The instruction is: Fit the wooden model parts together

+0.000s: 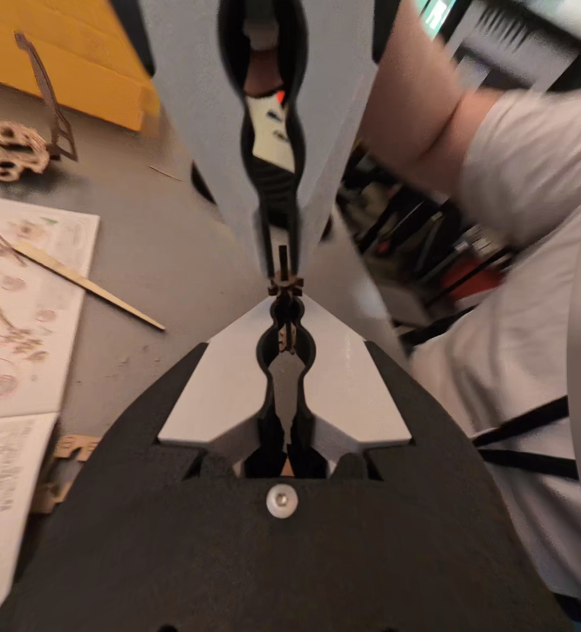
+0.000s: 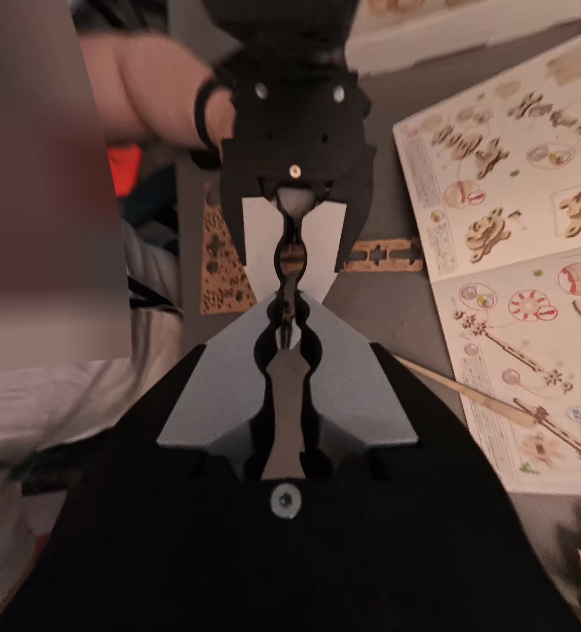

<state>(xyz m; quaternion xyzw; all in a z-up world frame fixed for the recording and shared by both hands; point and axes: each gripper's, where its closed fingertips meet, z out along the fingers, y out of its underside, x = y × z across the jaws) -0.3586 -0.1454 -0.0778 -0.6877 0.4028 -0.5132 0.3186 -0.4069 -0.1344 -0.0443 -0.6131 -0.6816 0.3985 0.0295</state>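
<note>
My two grippers meet tip to tip above the grey table. In the left wrist view my left gripper (image 1: 285,309) is shut on a small wooden part (image 1: 287,337) whose toothed end (image 1: 285,286) sticks out past the tips. My right gripper (image 1: 283,272) comes in from the top, shut on a thin dark wooden strip (image 1: 283,258) that touches the toothed end. In the right wrist view my right gripper (image 2: 287,304) is shut with a small wooden piece (image 2: 286,326) between its pads, and the left gripper (image 2: 291,285) faces it. How the two parts join is hidden by the fingers.
An open instruction sheet (image 1: 25,307) (image 2: 504,239) lies on the table with a thin wooden stick (image 1: 87,284) (image 2: 453,388) across it. A round part-built wooden model (image 1: 8,150) with a tall dark arm stands near a yellow board (image 1: 77,61). Cut-out wooden sheets (image 2: 385,260) lie behind. A person's arms (image 1: 419,119) (image 2: 166,92) are close. My hands' fingertips stand some 5 centimetres from each other. The round part-built wooden model (image 1: 8,150) is about 25 centimetres from both grippers' fingertips.
</note>
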